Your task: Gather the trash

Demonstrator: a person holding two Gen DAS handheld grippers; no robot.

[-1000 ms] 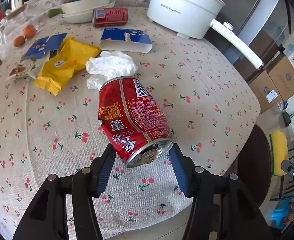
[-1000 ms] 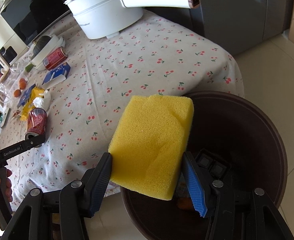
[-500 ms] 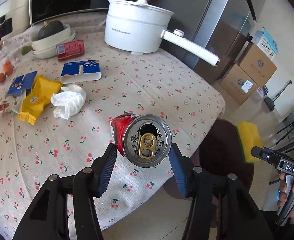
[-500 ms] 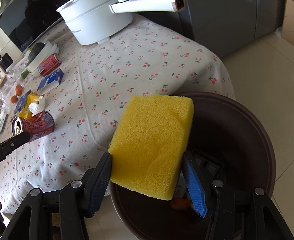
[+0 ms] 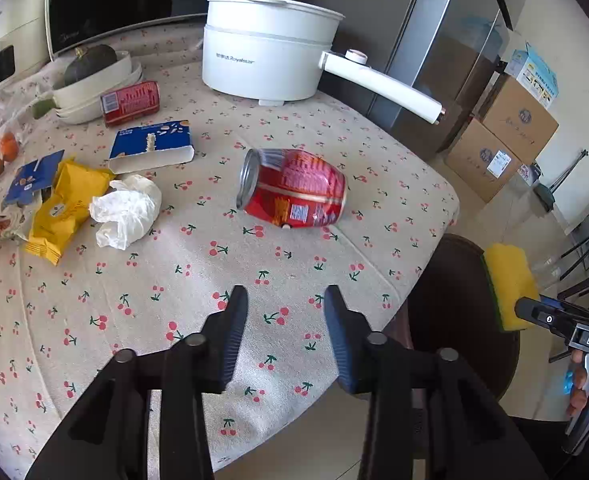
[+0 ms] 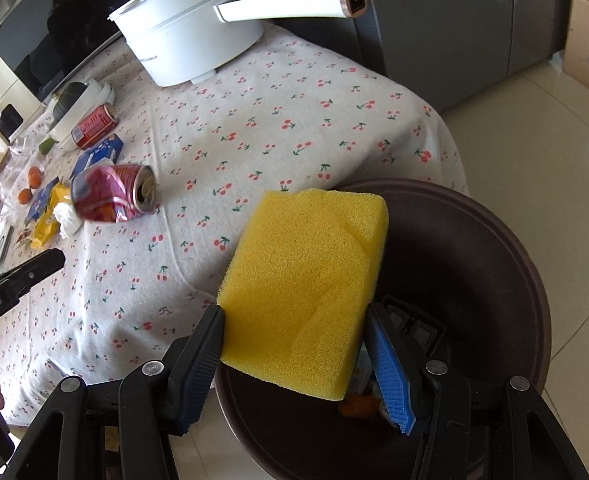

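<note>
My left tool (image 5: pixel 285 308) is open and empty, its jaws having just narrowed on nothing. Beyond it the dented red can (image 5: pixel 292 188) lies on the bench (image 5: pixel 374 184), maybe rolling. My right tool (image 6: pixel 294 344) grips a yellow sponge (image 6: pixel 306 280) over the brown bin (image 6: pixel 494 240); loosening would drop it in.

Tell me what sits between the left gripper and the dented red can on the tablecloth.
Nothing visible does. Between the left gripper and the dented red drink can lying on its side there is only bare cherry-print tablecloth. The crumpled white tissue lies off to the side, clear of that line.
</note>
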